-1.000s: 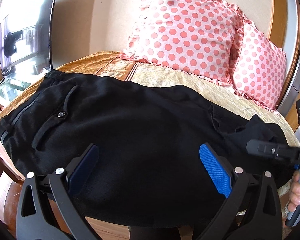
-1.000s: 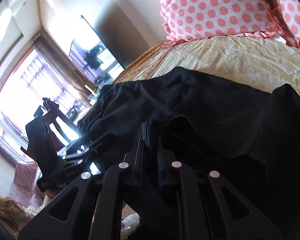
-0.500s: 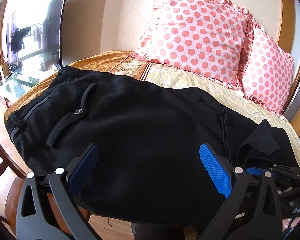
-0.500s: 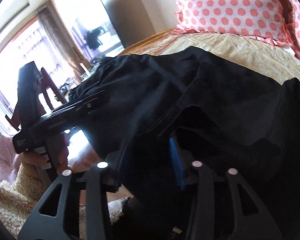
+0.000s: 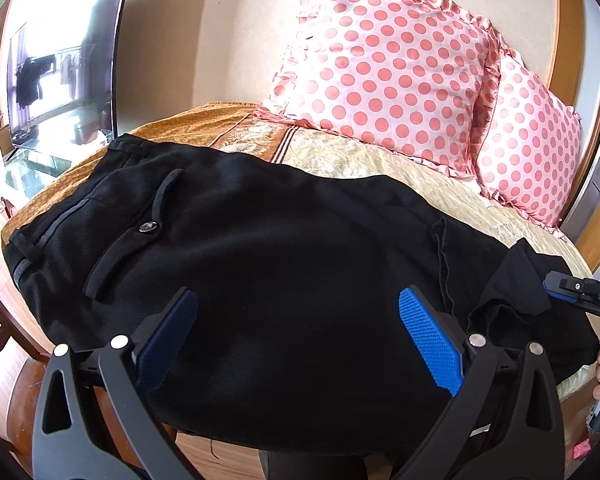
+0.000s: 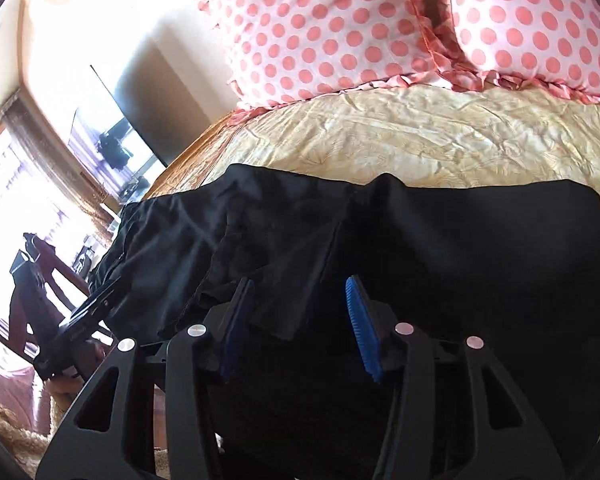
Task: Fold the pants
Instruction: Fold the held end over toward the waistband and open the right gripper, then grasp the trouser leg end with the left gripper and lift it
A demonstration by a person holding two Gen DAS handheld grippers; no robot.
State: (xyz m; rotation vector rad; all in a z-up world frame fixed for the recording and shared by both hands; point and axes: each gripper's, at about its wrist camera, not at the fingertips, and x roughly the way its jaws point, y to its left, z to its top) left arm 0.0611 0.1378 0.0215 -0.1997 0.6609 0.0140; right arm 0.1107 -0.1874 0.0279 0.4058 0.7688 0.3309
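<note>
pants (image 5: pixel 284 272) flat across bed (image 5: pixel 380 168), waistband at 9 o'clock, look halved lengthwise, hem end rumpled at 3 o'clock. left gripper (image 5: pixel 300 340) jaws wide, nothing held. right gripper (image 6: pixel 300 320) jaws closing, hem cloth between, not pinched. crosswise fold left imo.

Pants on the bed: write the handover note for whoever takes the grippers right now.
Left gripper: open, empty, hovering over the pants.
Right gripper: jaws apart and closing, over the loose leg-end fabric, pads not pressing it.
Pants: black, spread across the bed, waistband to the left, leg ends bunched at right; pillows behind.
Done: laid out.
Left: grip, then fold.
</note>
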